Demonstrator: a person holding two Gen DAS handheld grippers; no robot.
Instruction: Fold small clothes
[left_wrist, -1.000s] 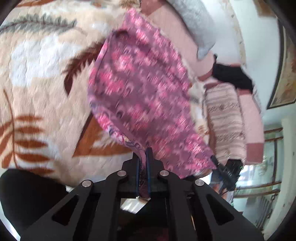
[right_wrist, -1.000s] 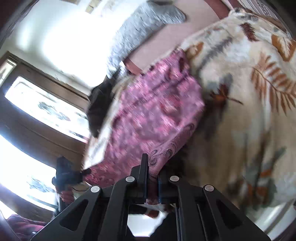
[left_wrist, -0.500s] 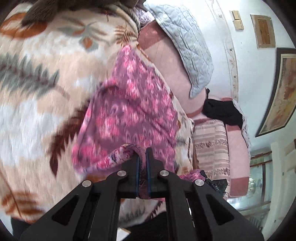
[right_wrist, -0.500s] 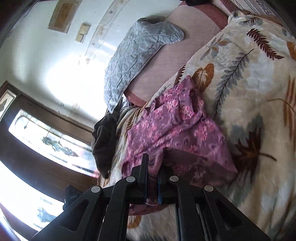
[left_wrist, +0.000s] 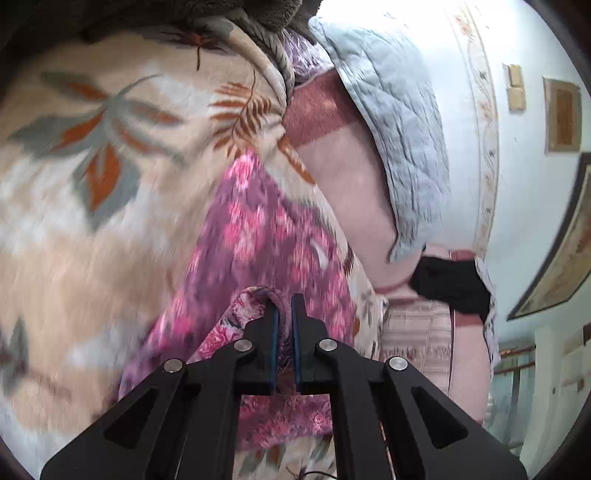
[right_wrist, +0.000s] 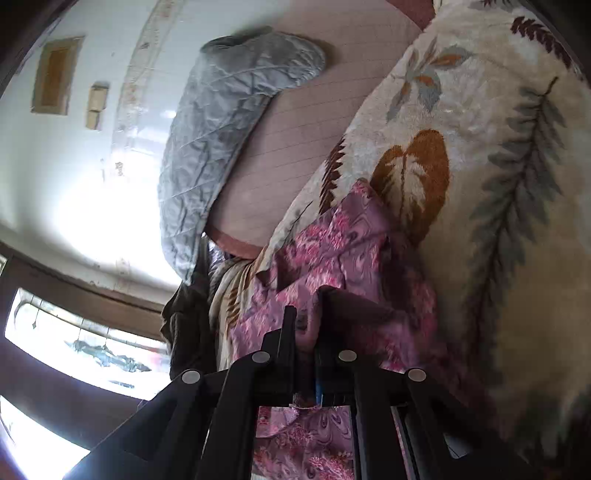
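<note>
Pink garment (left_wrist: 266, 236), spread on blanket (left_wrist: 92, 177); edges clamped in left gripper (left_wrist: 283, 314) and right gripper (right_wrist: 306, 325) jaws.

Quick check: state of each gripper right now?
Left gripper: shut on the pink cloth.
Right gripper: shut on the same cloth.

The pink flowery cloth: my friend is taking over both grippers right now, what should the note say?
Left hand-held gripper: shut on an edge of the pink flowery cloth.
Right hand-held gripper: shut on another bunch of the same cloth.
The cloth lies partly on the leaf-pattern blanket, near the pink mattress edge, with the held edge doubled over the rest.
Done: both edges gripped, fold begun.
Left: lay the held edge down flat, let go, probably smooth and fold again.
</note>
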